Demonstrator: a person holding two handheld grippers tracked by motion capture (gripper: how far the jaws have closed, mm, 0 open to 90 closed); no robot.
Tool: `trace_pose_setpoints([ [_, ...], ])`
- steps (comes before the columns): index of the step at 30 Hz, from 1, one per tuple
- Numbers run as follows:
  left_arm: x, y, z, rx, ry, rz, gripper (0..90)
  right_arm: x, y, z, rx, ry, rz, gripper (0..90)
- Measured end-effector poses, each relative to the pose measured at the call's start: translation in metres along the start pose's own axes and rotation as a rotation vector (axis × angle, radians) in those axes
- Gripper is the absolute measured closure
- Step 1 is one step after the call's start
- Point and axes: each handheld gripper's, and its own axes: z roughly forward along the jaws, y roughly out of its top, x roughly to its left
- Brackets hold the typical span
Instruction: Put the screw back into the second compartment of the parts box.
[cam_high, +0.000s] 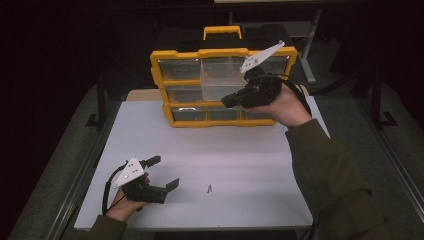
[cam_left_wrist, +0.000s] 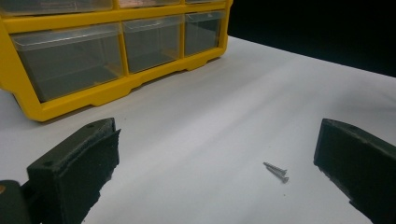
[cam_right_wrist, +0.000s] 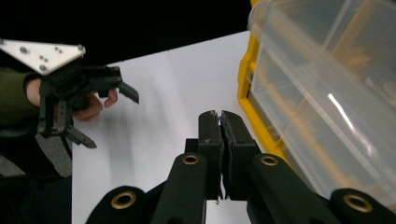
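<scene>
Clear plastic is catching the light as the right gripper (cam_high: 231, 101), fingers pressed together on nothing, is hovering at a drawer (cam_high: 222, 82) sticking out of the yellow organiser (cam_high: 170, 54) at the far edge of the tabletop (cam_high: 250, 170). Light, slick and brittle, it probably wants a grip on its front lip. Near left, the left gripper (cam_high: 164, 172) is waiting wide open beside two small screws (cam_left_wrist: 276, 171).

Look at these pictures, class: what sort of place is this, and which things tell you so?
Probably a workshop or lab bench: a yellow parts organiser with clear drawers stands on a white table, and two loose screws lie on the tabletop.
</scene>
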Motion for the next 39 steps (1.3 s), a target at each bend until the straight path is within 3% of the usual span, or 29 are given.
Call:
trace_pose_setpoints([
  [10,0.000,0.000,-0.001,0.008,0.002,0.000,0.0,-0.009,0.013,-0.007,-0.019,-0.015,0.006,86.4],
  [16,0.000,0.000,-0.001,0.008,0.003,-0.005,0.0,-0.017,0.024,-0.014,-0.036,-0.029,0.042,86.4],
  [19,0.000,0.000,-0.001,0.006,0.001,-0.002,0.0,-0.022,0.028,-0.015,-0.040,-0.041,0.035,86.5],
  [22,0.000,0.000,-0.001,0.005,0.002,-0.003,0.0,-0.025,0.031,-0.016,-0.051,-0.043,0.066,86.4],
  [39,0.000,0.000,-0.001,0.006,0.000,-0.004,0.0,-0.052,0.044,-0.009,-0.051,-0.097,0.118,86.4],
])
